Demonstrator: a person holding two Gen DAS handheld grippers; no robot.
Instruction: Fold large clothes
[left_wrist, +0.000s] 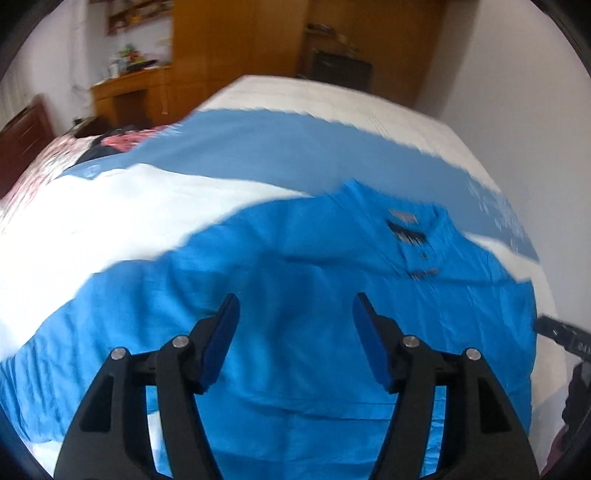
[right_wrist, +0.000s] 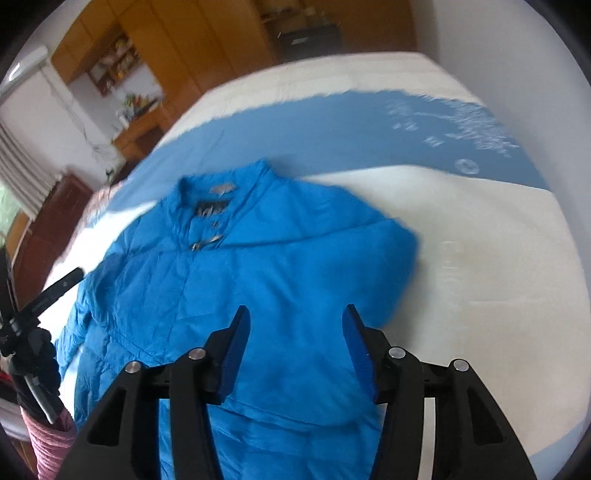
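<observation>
A bright blue polo shirt (left_wrist: 295, 295) lies spread on the bed, collar and button placket (left_wrist: 413, 236) towards the far side. In the right wrist view the same shirt (right_wrist: 258, 266) shows its collar (right_wrist: 221, 192) and one short sleeve (right_wrist: 391, 251) to the right. My left gripper (left_wrist: 294, 308) is open and empty, hovering over the shirt's body. My right gripper (right_wrist: 295, 323) is open and empty above the shirt near that sleeve. The left gripper's finger (right_wrist: 62, 284) shows at the left edge of the right wrist view.
The bed (right_wrist: 480, 258) has a white sheet with a wide blue band (right_wrist: 332, 136) behind the shirt. A floral quilt (left_wrist: 33, 170) lies at the head end. Wooden wardrobe (left_wrist: 240, 37), desk (left_wrist: 129, 92) and headboard (left_wrist: 22, 136) stand beyond. A wall (left_wrist: 535, 74) runs along the right.
</observation>
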